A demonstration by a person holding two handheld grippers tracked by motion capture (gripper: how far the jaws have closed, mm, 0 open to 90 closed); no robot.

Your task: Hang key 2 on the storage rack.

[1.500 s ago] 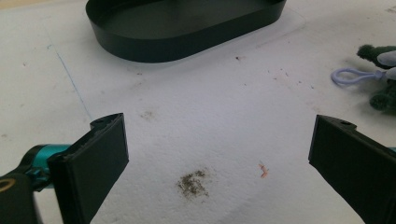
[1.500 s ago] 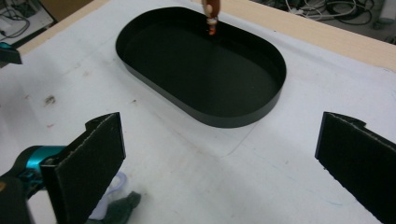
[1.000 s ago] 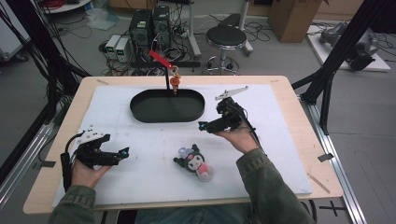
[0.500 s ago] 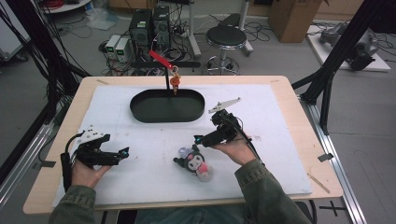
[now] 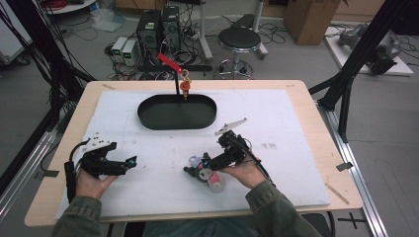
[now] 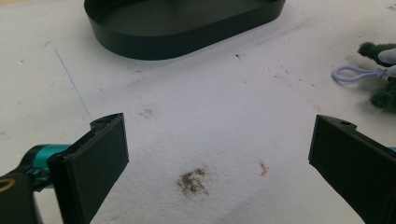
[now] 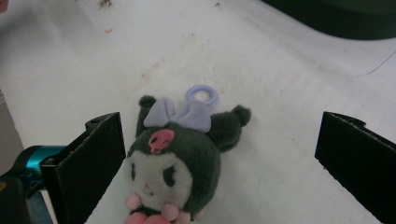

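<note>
White sheet (image 5: pixel 296 163) covers the wooden surface (image 5: pixel 316 98) in the high view. A black oval tray (image 5: pixel 176 112) sits at its far centre. The left hand-held gripper (image 5: pixel 129 162) rests near the left edge. The right hand-held gripper (image 5: pixel 193 169) is over a plush toy (image 5: pixel 210 176) at the near centre.

Left gripper view: jaws spread wide over bare stained sheet (image 6: pixel 196 116); the tray (image 6: pixel 177 28) lies ahead, the toy's lilac loop (image 6: pixel 348 73) at right.

Right gripper view: jaws released and wide apart, with the toy (image 7: pixel 177 158) lying between them, close beside the left jaw, ungripped.
</note>
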